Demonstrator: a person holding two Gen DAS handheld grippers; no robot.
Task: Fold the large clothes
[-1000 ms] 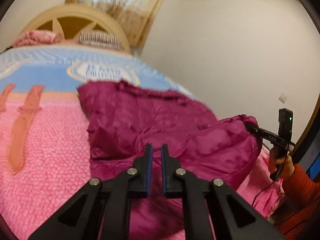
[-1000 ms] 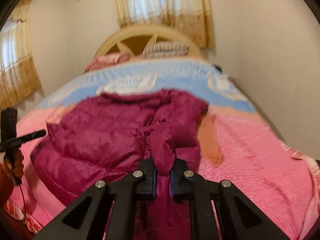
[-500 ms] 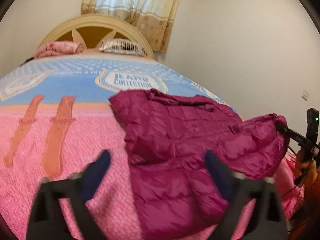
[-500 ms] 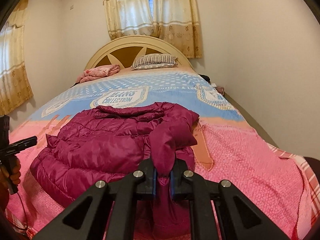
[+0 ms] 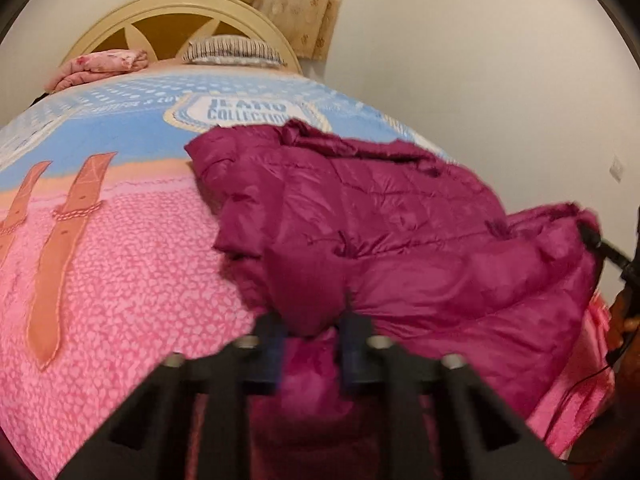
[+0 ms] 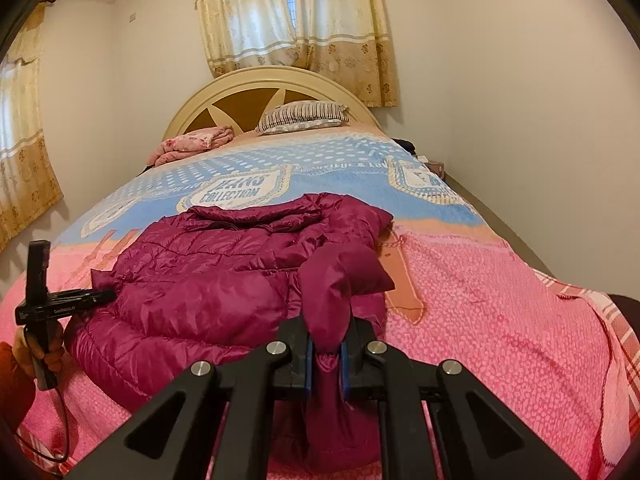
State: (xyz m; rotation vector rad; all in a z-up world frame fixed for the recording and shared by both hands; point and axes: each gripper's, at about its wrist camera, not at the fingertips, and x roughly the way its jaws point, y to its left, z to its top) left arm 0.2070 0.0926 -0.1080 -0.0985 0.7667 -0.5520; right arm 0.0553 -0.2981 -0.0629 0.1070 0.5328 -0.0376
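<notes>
glossy quilted jacket (image 6: 208, 280) on a nubbly woven bedspread (image 6: 480, 312); smooth wooden headboard (image 6: 276, 80).

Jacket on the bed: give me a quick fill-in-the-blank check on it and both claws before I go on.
1. The jacket is ____ in colour.
2. The right claw is shut on the jacket's ____.
3. The left claw is closing with ____ fabric between its fingers.
4. The striped pillow lies against the ____.

Missing words: magenta; sleeve; jacket; headboard
</notes>
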